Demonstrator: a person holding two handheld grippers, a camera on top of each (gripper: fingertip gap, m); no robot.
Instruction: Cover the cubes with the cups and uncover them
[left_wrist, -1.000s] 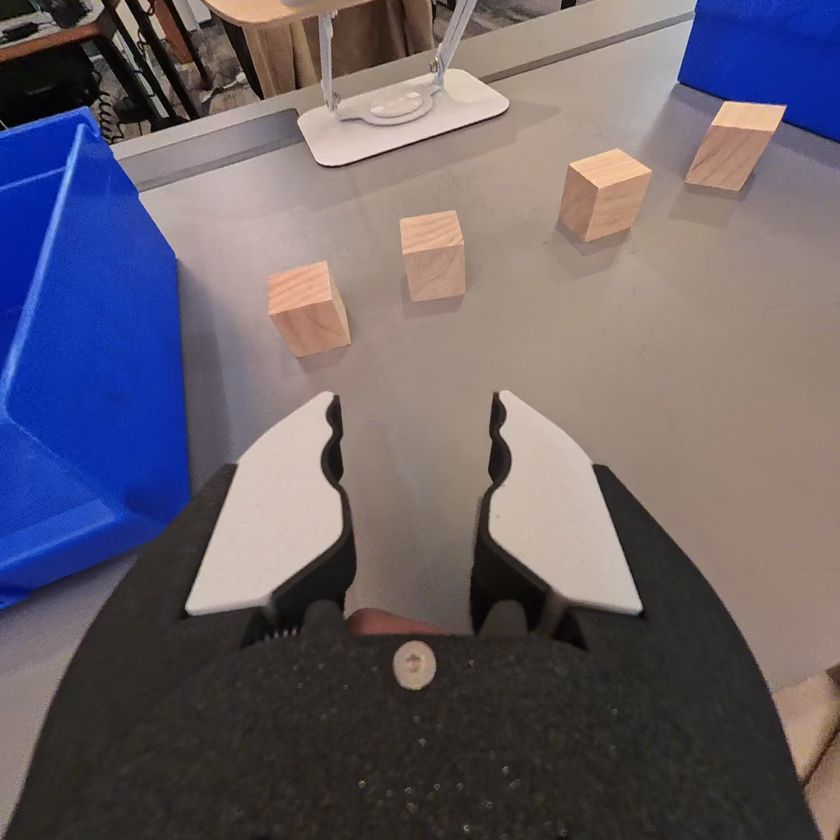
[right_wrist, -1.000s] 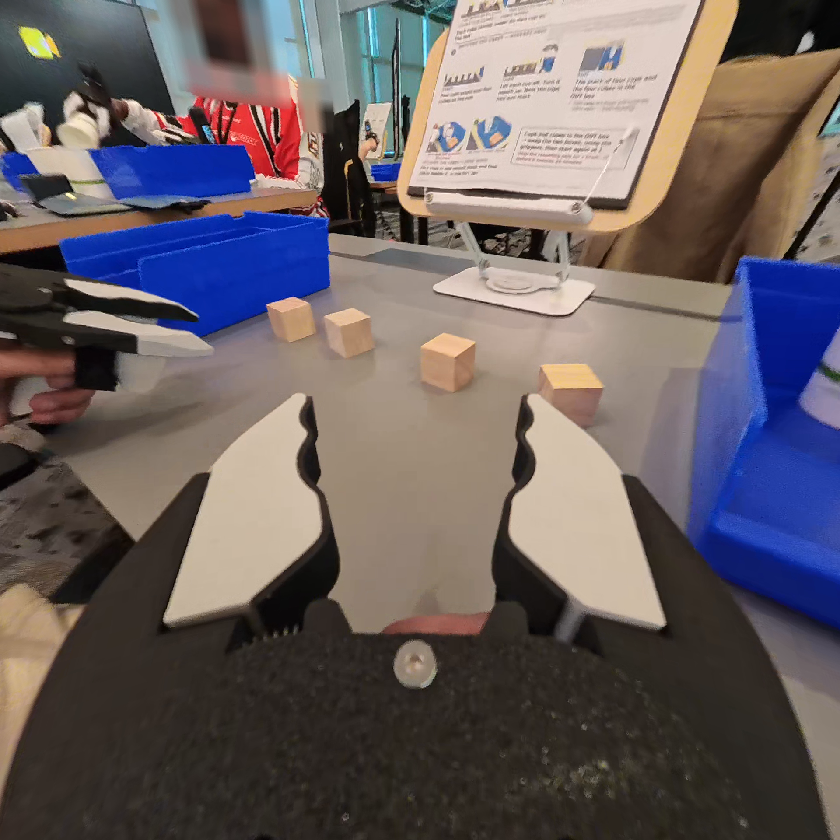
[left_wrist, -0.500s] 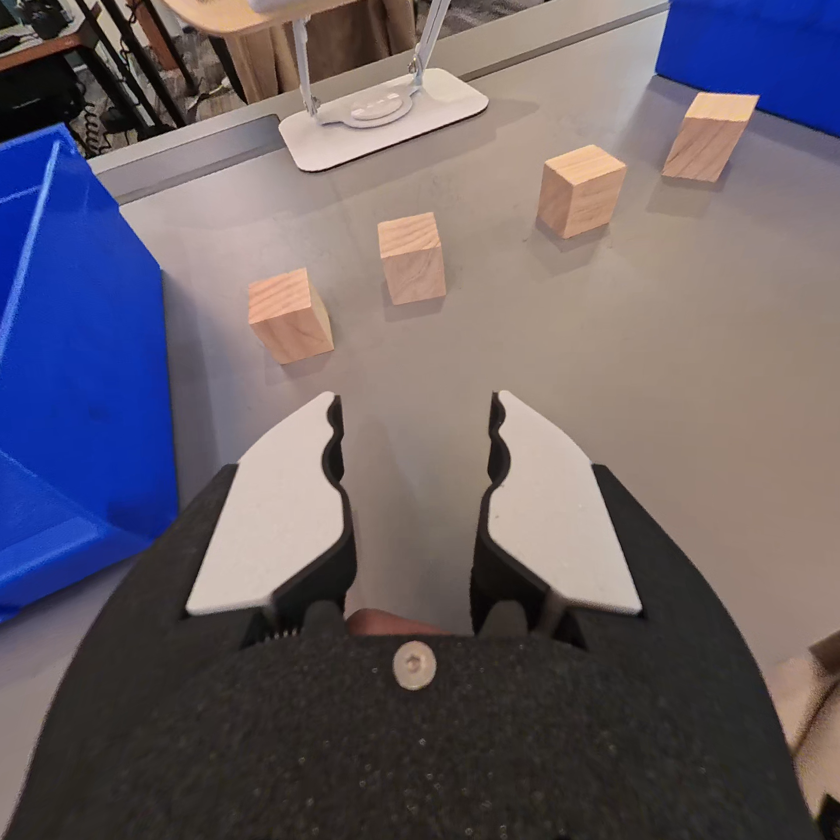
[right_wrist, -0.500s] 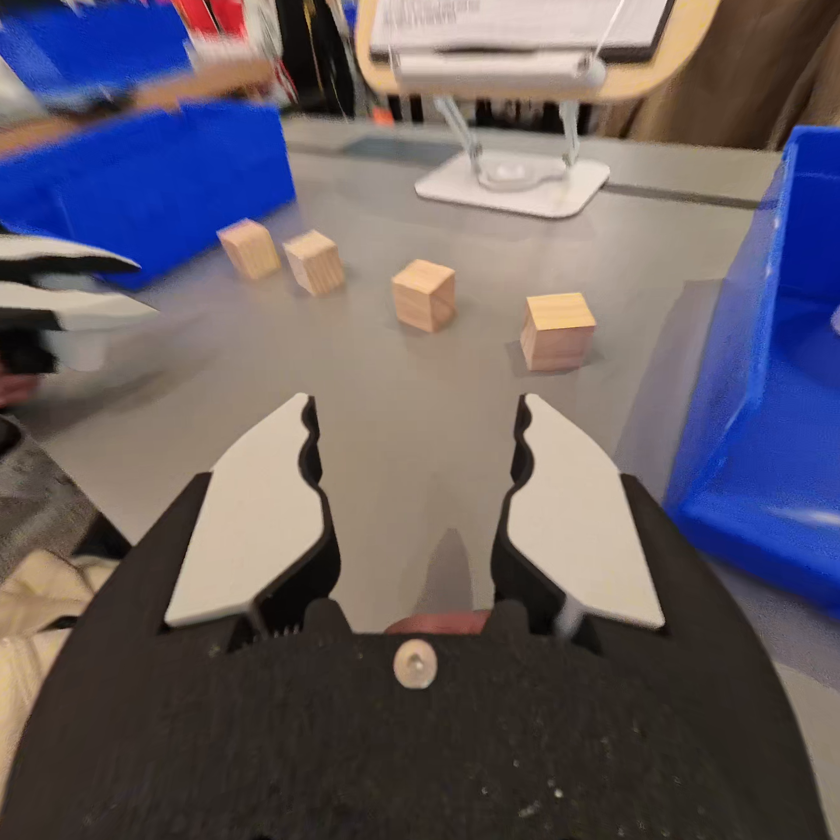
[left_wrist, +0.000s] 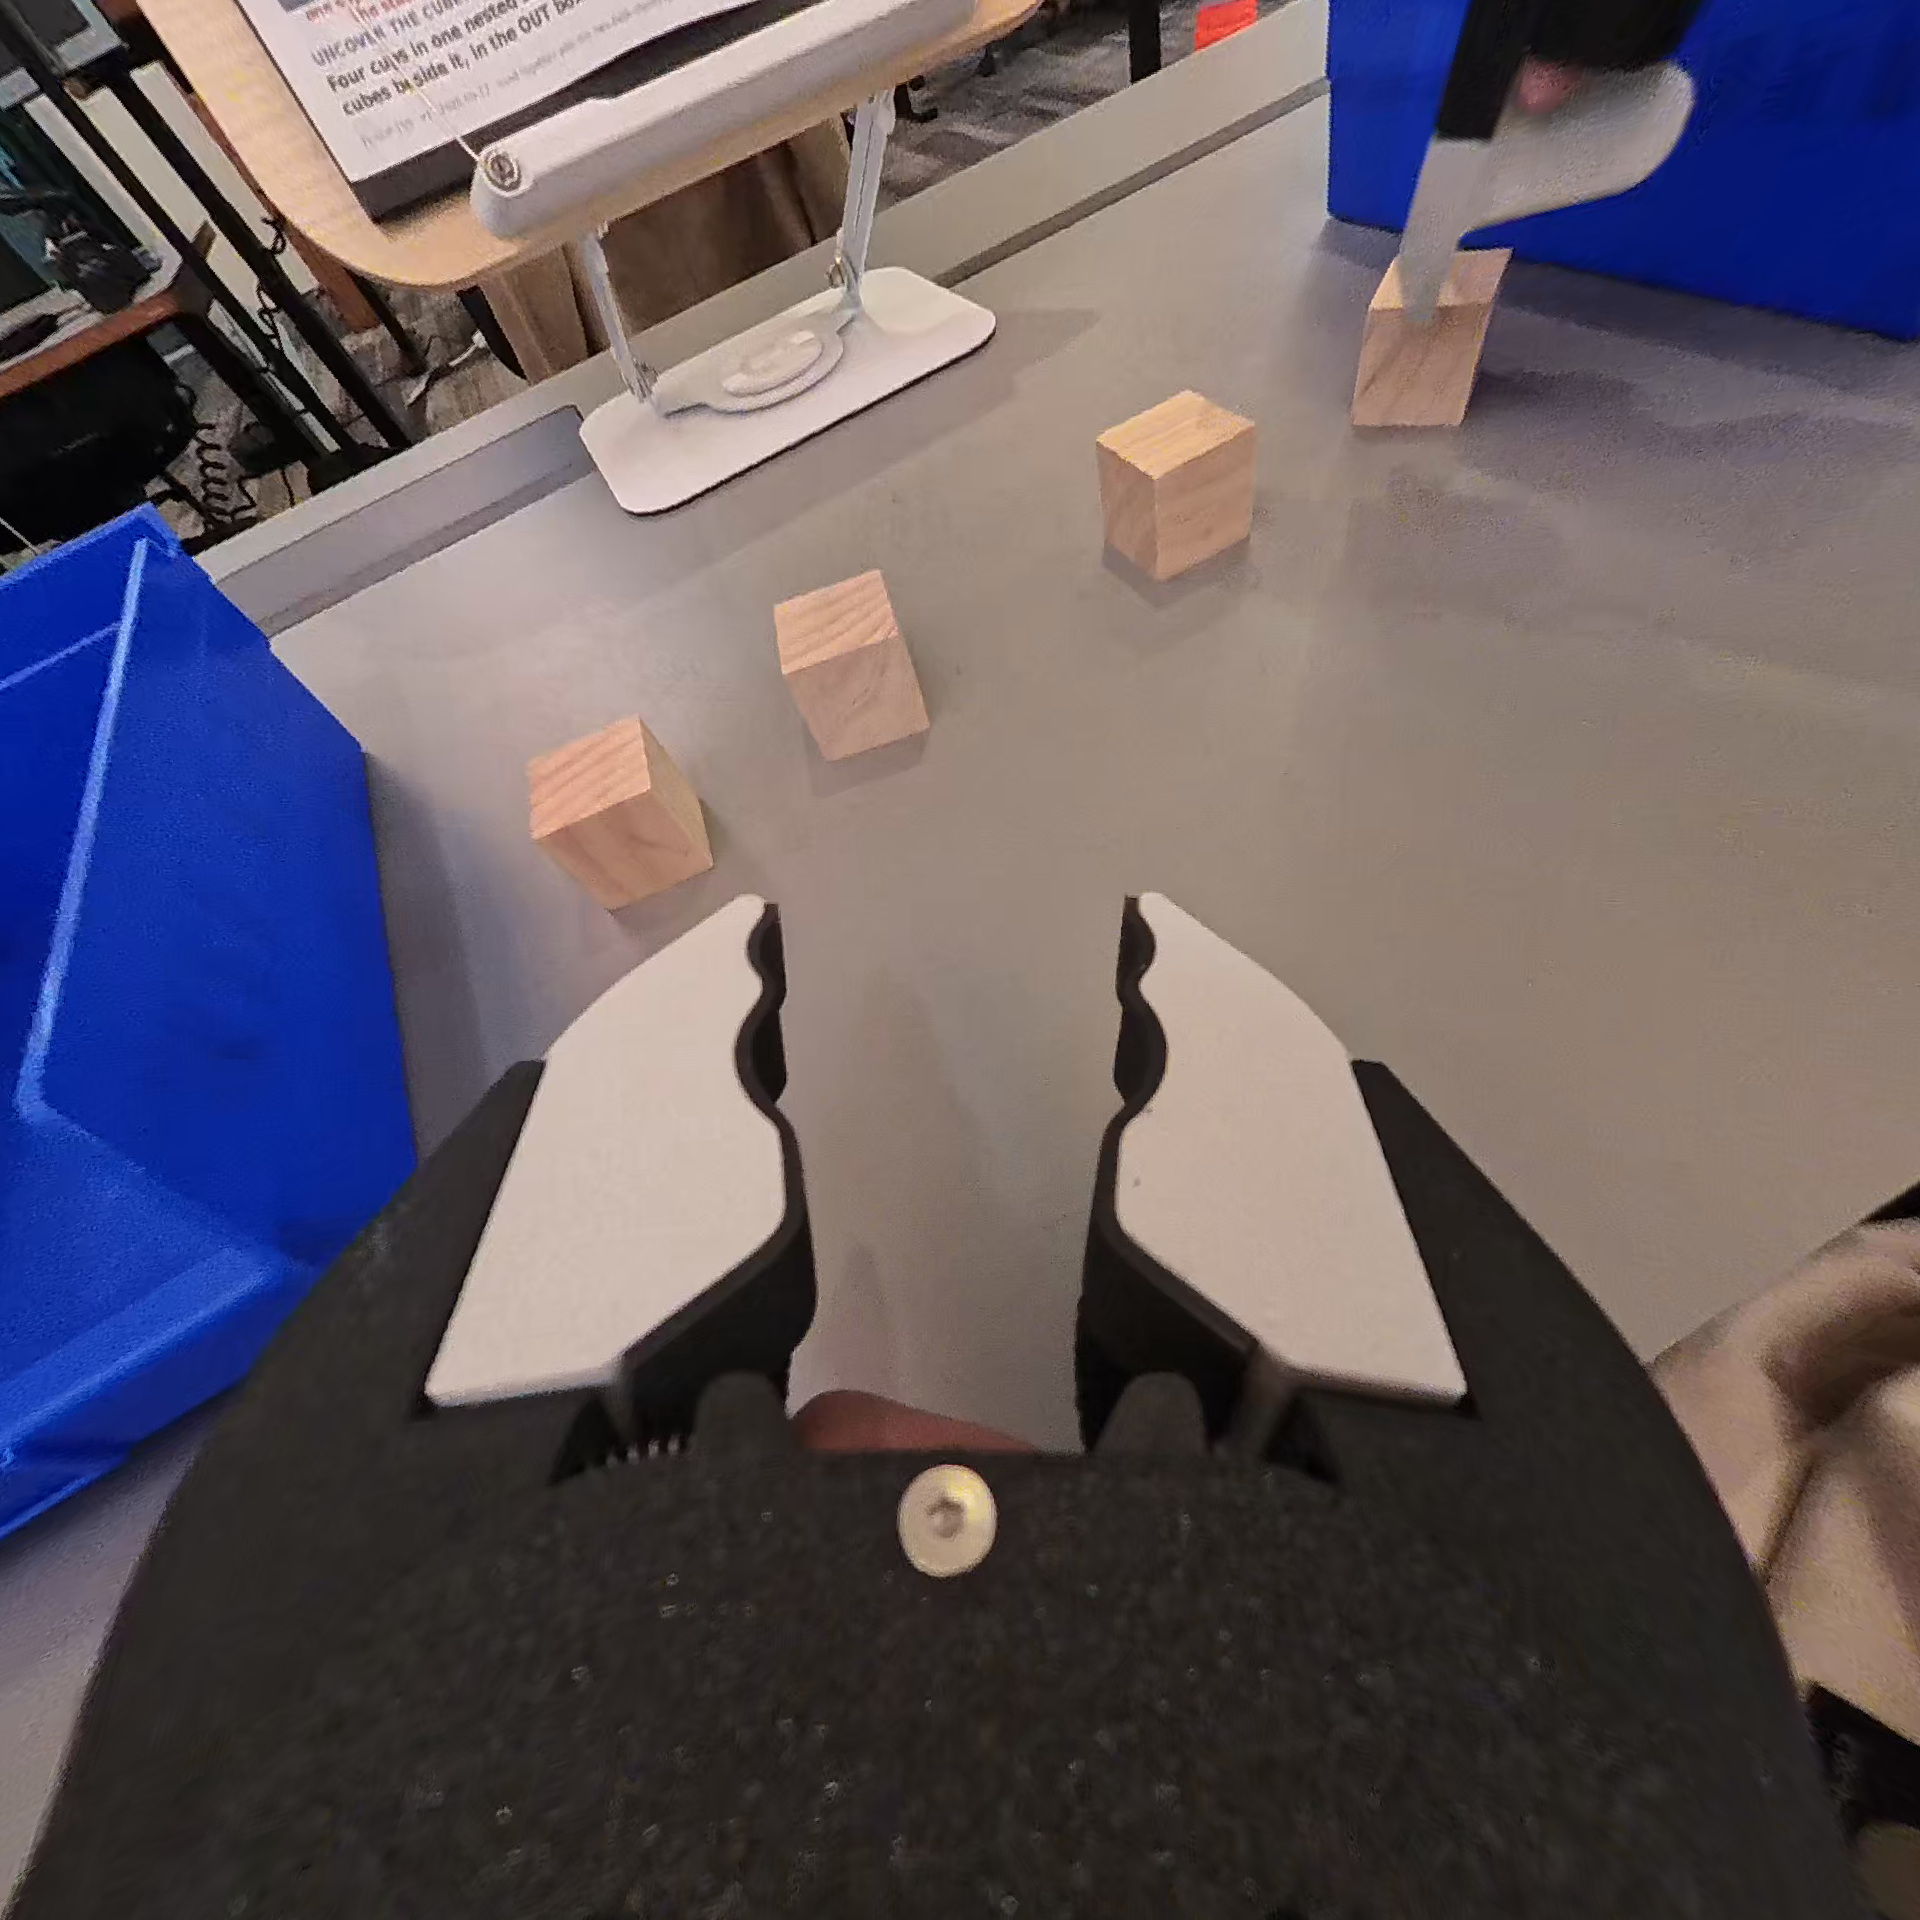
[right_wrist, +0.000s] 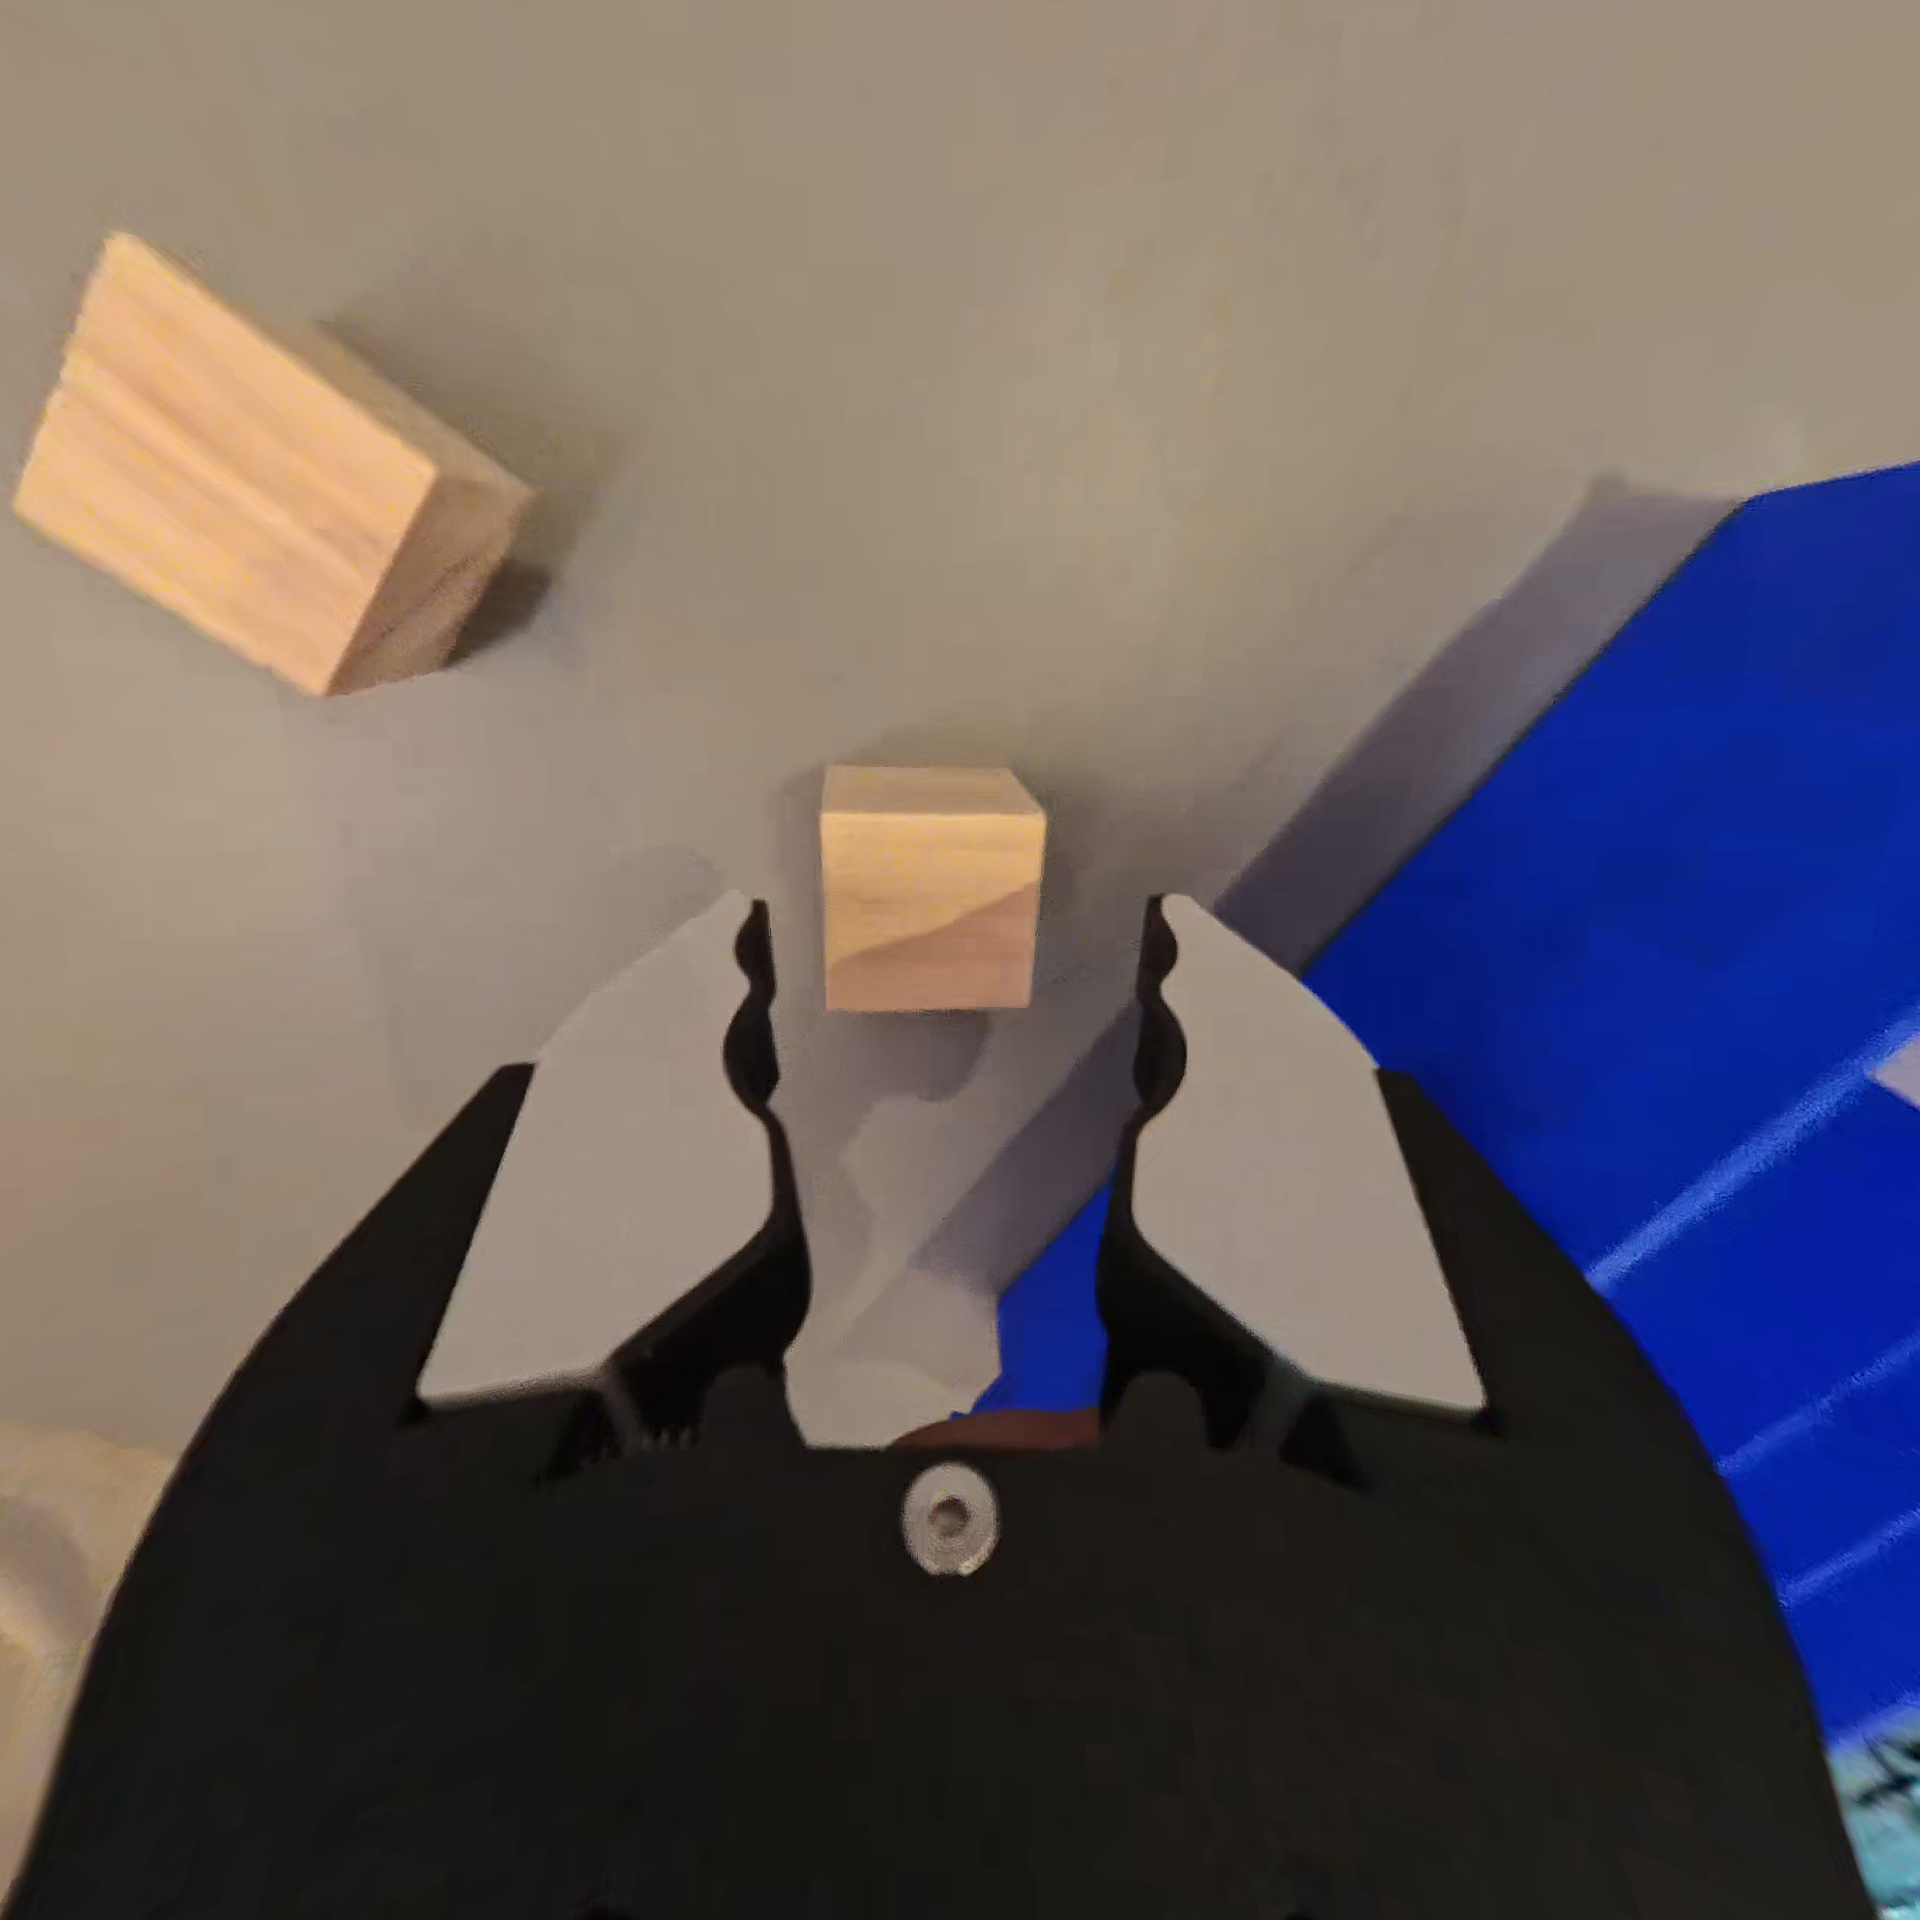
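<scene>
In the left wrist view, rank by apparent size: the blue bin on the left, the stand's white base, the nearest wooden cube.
1. blue bin
2. white base
3. nearest wooden cube
Nearness to the camera inflates the bin.

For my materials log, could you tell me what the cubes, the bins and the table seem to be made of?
Cubes: pale, unpainted wood, seemingly; grain lines show on the faces. Bins: bright blue, probably moulded plastic, with a smooth, slightly glossy wall. Table: smooth grey top with a soft sheen, perhaps laminate or painted board; I cannot tell which.
</scene>
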